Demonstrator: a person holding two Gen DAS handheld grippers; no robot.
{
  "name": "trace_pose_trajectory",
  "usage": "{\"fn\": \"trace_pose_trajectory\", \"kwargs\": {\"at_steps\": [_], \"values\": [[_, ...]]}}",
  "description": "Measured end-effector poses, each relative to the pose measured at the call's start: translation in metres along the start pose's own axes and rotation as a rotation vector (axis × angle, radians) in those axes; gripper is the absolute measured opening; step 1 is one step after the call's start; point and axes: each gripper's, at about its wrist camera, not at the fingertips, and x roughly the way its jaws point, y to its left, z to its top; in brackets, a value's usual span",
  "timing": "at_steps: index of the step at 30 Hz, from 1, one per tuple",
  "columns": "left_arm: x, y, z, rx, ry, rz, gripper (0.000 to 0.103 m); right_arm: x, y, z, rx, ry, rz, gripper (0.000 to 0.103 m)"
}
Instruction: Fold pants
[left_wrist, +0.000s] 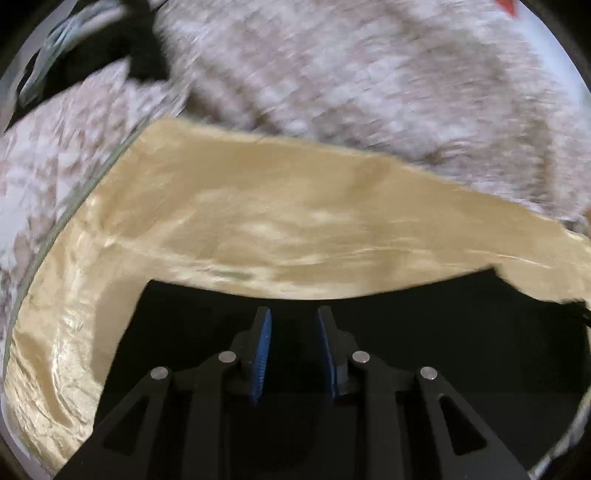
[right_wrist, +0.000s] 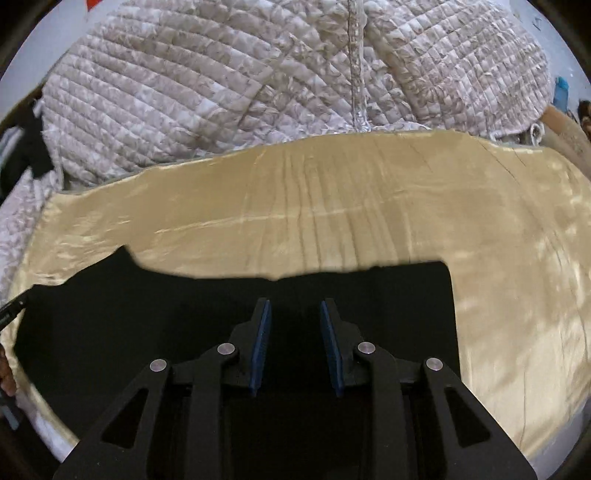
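One pair of black fabric pants (right_wrist: 236, 314) lies in view — a single dark garment, seen by both cameras (left_wrist: 369, 332). Under it is one shiny golden-tan satin sheet (right_wrist: 332, 206), the same one in the left wrist view (left_wrist: 258, 206). Toward twelve o'clock are quilted pale pink-and-white bedcovers (right_wrist: 184, 85) — two bulging sections parted by one central seam, though whether they are separate pieces cannot be told. There are two hand-held grippers, left hand-held gripper (left_wrist: 294, 315) and right hand-held gripper (right_wrist: 295, 308), each with two fingers bearing one blue ribbed pad (right_wrist: 261, 339) apiece, four pads altogether. Each shows four round silver pins (left_wrist: 227, 356).
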Motion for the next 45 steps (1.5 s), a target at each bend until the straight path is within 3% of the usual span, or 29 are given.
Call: {"fn": "trace_pose_trajectory", "kwargs": {"at_steps": [2, 4, 8, 12, 15, 18, 28, 34, 37, 41, 45], "values": [[0.012, 0.015, -0.003, -0.051, 0.037, 0.051, 0.028, 0.015, -0.011, 0.004, 0.036, 0.019, -0.038, 0.028], [0.013, 0.023, -0.004, -0.075, 0.02, 0.031, 0.028, 0.016, -0.027, 0.004, 0.105, 0.017, -0.03, 0.026], [0.009, 0.015, -0.005, -0.069, 0.008, 0.075, 0.028, 0.014, -0.032, 0.005, 0.149, -0.006, -0.017, 0.026], [-0.001, 0.004, -0.01, -0.064, -0.005, 0.048, 0.031, -0.005, -0.017, 0.005, 0.094, -0.095, -0.055, 0.028], [-0.011, -0.009, -0.017, -0.025, -0.025, 0.029, 0.031, -0.007, -0.013, 0.003, 0.076, -0.099, -0.08, 0.028], [-0.02, -0.026, -0.026, 0.031, -0.043, 0.003, 0.032, -0.004, -0.004, -0.005, 0.084, -0.071, -0.038, 0.028], [-0.036, -0.06, -0.056, 0.13, -0.051, -0.068, 0.034, -0.014, 0.076, -0.056, -0.098, -0.048, 0.106, 0.028], [-0.034, -0.066, -0.067, 0.159, -0.041, -0.057, 0.037, -0.012, 0.096, -0.08, -0.23, -0.082, 0.067, 0.039], [-0.035, -0.065, -0.067, 0.151, -0.039, -0.058, 0.037, -0.01, 0.092, -0.08, -0.214, -0.079, 0.104, 0.045], [-0.047, -0.065, -0.075, 0.149, -0.062, -0.062, 0.037, -0.018, 0.095, -0.084, -0.24, -0.099, 0.08, 0.045], [-0.056, -0.066, -0.091, 0.157, -0.066, -0.069, 0.038, -0.03, 0.107, -0.102, -0.249, -0.133, 0.143, 0.046]]}}
